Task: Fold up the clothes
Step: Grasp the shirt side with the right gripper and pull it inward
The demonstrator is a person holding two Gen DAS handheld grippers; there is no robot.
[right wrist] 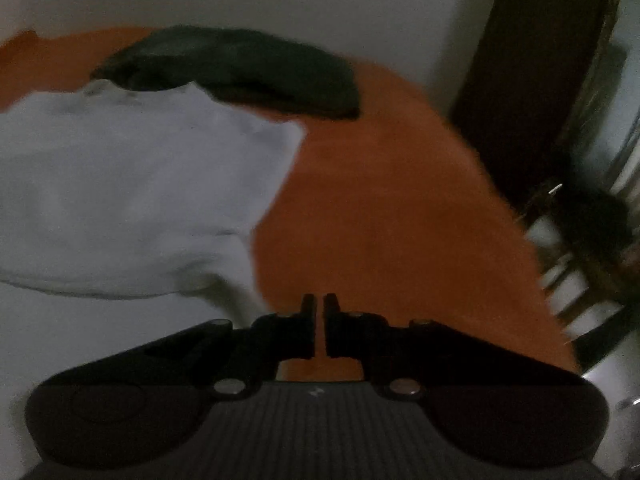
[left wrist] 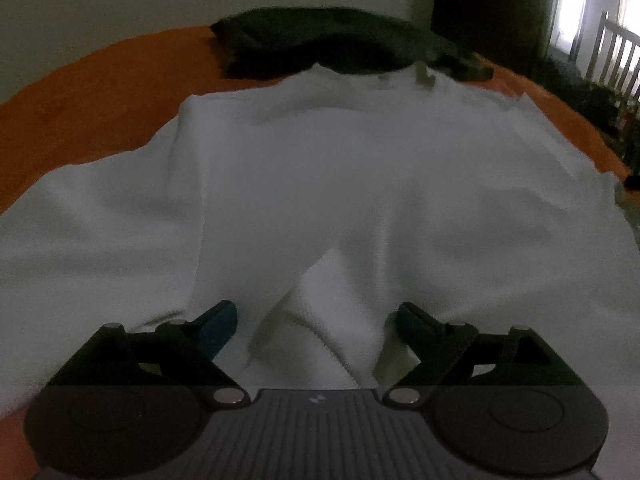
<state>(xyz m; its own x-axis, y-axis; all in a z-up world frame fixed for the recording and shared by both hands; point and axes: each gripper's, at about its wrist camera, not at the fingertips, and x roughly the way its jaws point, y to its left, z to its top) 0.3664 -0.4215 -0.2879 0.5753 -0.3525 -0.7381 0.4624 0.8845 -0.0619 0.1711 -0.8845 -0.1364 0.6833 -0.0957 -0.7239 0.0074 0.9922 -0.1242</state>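
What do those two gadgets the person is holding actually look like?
Both look alike: a grey ribbed body with a small pale logo, flanked by two round black discs, with black linkage arms on silver rivets ending in two fingers. The left gripper has one blue-faced finger; the right gripper looks all black. No hands or sleeves show.

The spread garment [left wrist: 320, 184] lies on the worktop [left wrist: 100, 92], with a bunched garment [left wrist: 340, 40] behind it, overlapping its far edge. A chair [left wrist: 612, 56] stands beyond the worktop's right side, a wall behind.
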